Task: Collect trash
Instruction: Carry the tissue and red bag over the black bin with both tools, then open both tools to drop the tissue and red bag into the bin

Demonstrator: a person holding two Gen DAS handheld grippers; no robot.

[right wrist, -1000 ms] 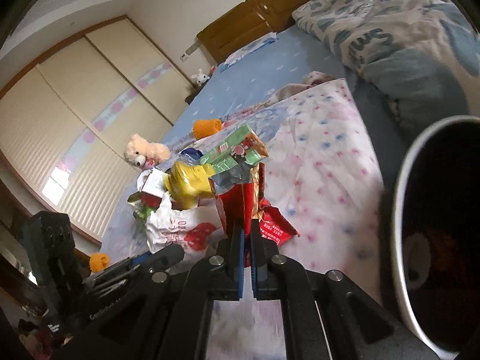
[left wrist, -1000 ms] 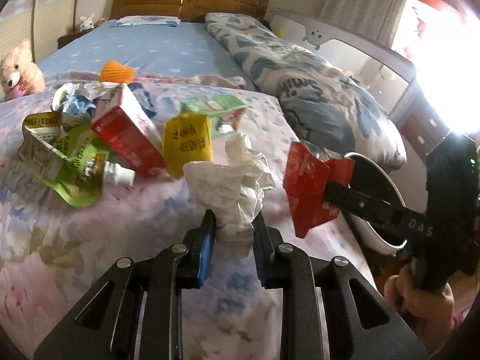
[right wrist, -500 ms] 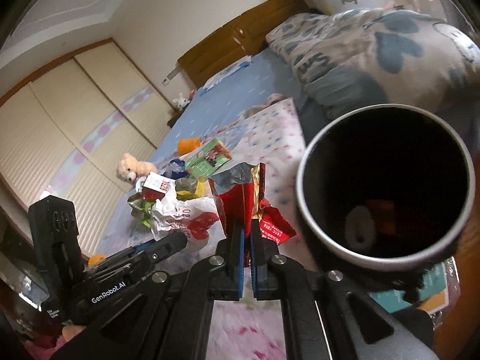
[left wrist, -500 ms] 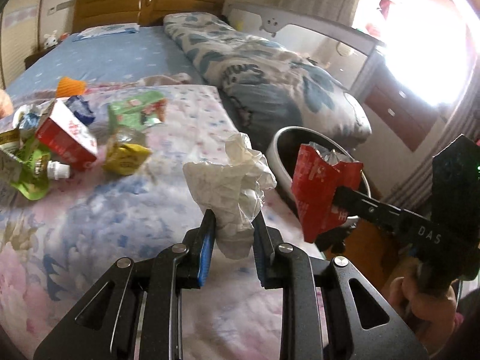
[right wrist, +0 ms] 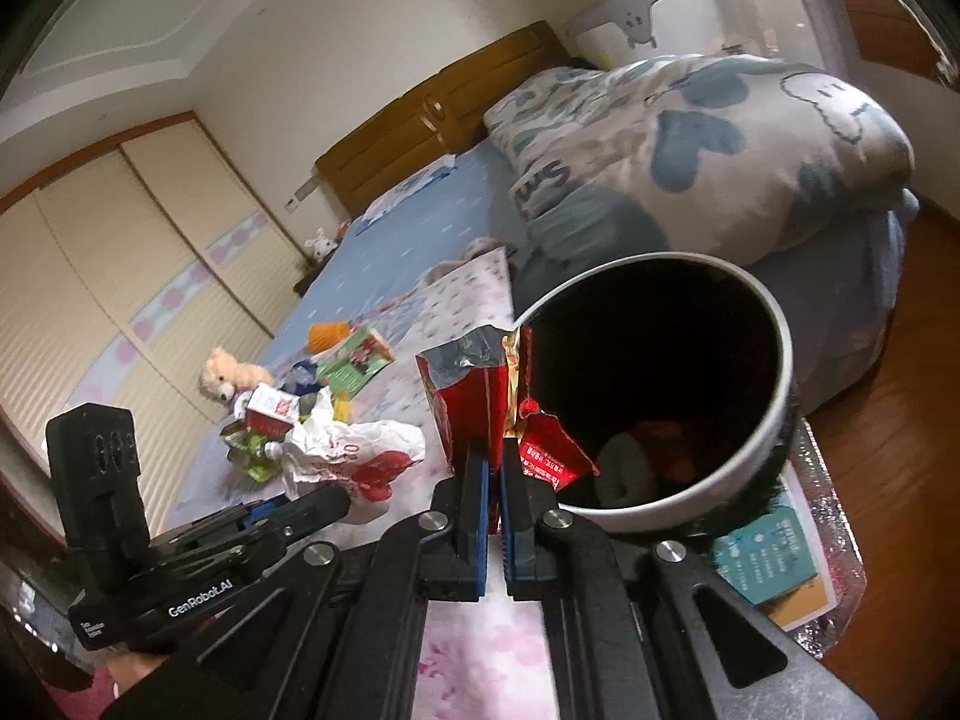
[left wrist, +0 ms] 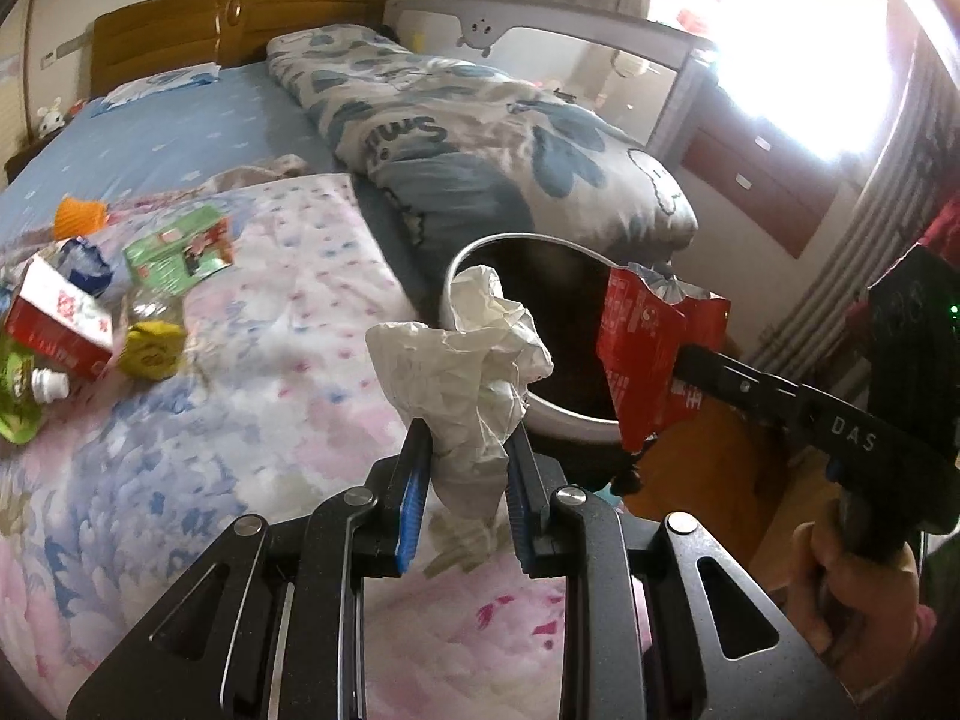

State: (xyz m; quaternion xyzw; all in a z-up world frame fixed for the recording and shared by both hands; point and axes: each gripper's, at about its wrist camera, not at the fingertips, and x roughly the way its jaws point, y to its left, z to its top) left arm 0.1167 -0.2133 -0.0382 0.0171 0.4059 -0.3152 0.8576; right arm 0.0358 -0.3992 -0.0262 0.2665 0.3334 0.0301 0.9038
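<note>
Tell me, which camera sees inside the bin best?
The right wrist view. It looks down into the bin, so you see trash lying at its dark bottom. In the left wrist view the bin is partly hidden behind the paper and red wrapper, and its inside looks just black.

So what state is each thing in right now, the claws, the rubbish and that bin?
Left claw: shut on crumpled paper.
Right claw: shut on torn red wrapper.
Bin: upright, open, some rubbish inside.
Red carton: lying on the bed.
Green packet: flat on the bed.
</note>
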